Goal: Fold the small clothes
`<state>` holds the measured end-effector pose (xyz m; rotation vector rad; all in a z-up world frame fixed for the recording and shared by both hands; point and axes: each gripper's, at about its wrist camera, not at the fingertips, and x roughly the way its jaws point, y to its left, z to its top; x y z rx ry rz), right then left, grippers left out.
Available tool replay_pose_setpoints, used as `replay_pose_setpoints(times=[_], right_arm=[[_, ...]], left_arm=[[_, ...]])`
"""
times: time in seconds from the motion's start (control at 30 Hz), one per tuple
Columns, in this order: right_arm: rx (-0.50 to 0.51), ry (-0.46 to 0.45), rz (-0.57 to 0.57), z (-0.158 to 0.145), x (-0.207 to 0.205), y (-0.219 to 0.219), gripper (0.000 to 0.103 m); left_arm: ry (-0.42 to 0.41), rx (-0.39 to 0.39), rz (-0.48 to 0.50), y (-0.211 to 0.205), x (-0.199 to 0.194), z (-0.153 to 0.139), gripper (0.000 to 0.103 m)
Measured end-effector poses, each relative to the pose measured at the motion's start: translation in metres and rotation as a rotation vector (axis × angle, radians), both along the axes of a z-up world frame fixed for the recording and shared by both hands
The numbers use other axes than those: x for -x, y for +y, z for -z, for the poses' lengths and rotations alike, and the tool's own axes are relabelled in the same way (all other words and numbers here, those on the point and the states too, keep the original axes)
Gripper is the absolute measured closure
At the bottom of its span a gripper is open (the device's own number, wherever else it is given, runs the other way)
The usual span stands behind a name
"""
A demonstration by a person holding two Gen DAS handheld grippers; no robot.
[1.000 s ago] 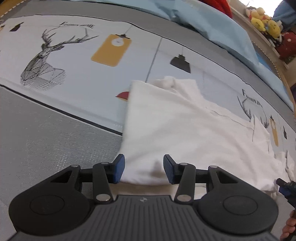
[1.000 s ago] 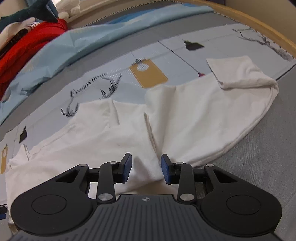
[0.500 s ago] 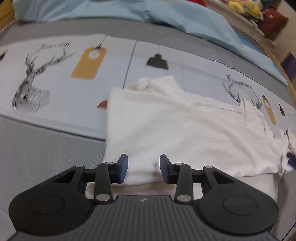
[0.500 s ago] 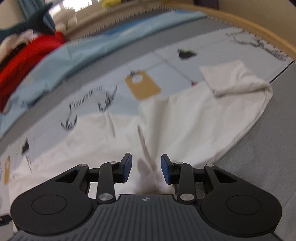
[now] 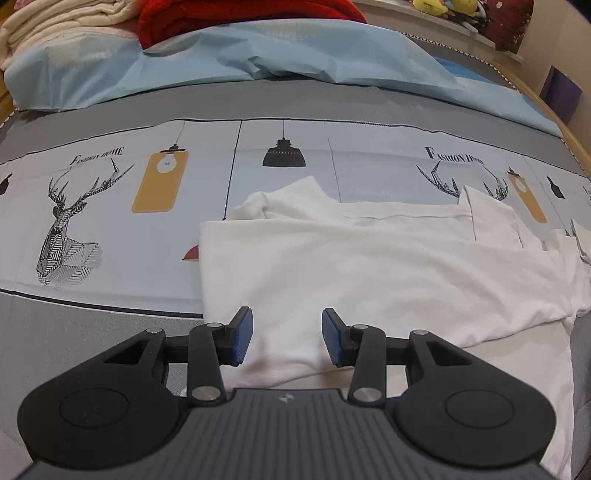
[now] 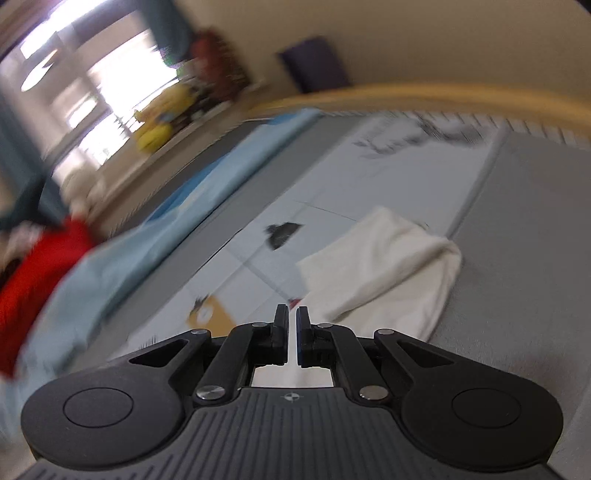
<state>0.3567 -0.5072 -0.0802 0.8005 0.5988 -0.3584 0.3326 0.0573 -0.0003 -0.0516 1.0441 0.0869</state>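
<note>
The white garment [image 5: 369, 273] lies spread on the patterned bedsheet [image 5: 110, 206], its near-left part already doubled over into a clean straight edge, while a sleeve and the far end to the right trail out unfolded and rumpled. So the folding looks begun but not finished: one fold is laid, and I judge that the long body and the loose right end remain to be brought in before it makes a compact packet. The left gripper [image 5: 287, 341] hangs over the near edge of the cloth with its jaws parted and opening a little wider; fabric shows below and between the blue pads, but they do not press on it. The right gripper [image 6: 293, 334] is closing, its jaws nearly together with only a thin slit left, and something pale fills that slit (whether it is a pinch of the garment or only cloth lying below, the blurred view does not let me tell). Beyond lie a light blue sheet [image 5: 258, 55], a red blanket [image 5: 240, 14] and soft toys [image 5: 443, 5] on a ledge.
</note>
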Motion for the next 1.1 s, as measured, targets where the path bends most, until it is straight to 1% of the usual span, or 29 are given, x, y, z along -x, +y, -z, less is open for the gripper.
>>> replay_pose_setpoints(times=[0.07, 0.13, 0.2, 0.27, 0.5, 0.67, 0.73, 0.77, 0.8, 0.83, 0.97, 1.03, 1.1], right_arm=[[-0.068, -0.001, 0.042, 0.009, -0.004, -0.014, 0.095], [-0.105, 0.000, 0.057, 0.018, -0.011, -0.022, 0.091], [-0.153, 0.004, 0.077, 0.029, -0.016, -0.026, 0.076], [-0.204, 0.007, 0.093, 0.040, -0.021, -0.031, 0.072], [-0.291, 0.050, 0.163, 0.070, -0.038, -0.042, 0.072], [-0.276, 0.063, 0.146, 0.078, -0.051, -0.036, 0.072], [-0.265, 0.065, 0.146, 0.081, -0.053, -0.033, 0.072], [-0.252, 0.065, 0.150, 0.081, -0.054, -0.032, 0.079], [-0.235, 0.067, 0.151, 0.080, -0.055, -0.032, 0.094], [-0.218, 0.065, 0.154, 0.077, -0.055, -0.031, 0.097], [-0.179, 0.011, 0.163, 0.055, -0.049, -0.027, 0.099], [-0.199, -0.028, 0.159, 0.038, -0.046, -0.026, 0.099], [-0.238, -0.088, 0.145, 0.015, -0.037, -0.021, 0.099]], left_arm=[[-0.003, 0.008, -0.004, 0.000, 0.000, -0.001, 0.057], [-0.002, 0.011, -0.004, -0.001, 0.000, 0.000, 0.057], [0.000, 0.017, 0.001, -0.004, -0.001, 0.000, 0.057], [0.003, 0.017, 0.006, -0.007, -0.002, 0.002, 0.057], [0.018, 0.020, 0.014, -0.016, -0.004, 0.008, 0.056], [0.019, 0.031, 0.018, -0.022, -0.007, 0.009, 0.056], [0.020, 0.029, 0.021, -0.024, -0.007, 0.010, 0.056], [0.021, 0.028, 0.022, -0.024, -0.007, 0.010, 0.056], [0.021, 0.028, 0.022, -0.024, -0.007, 0.010, 0.056], [0.021, 0.028, 0.021, -0.024, -0.006, 0.010, 0.056], [0.018, 0.032, 0.018, -0.022, -0.005, 0.007, 0.056], [0.014, 0.041, 0.014, -0.020, -0.004, 0.004, 0.056], [0.004, 0.051, 0.015, -0.019, -0.003, 0.000, 0.056]])
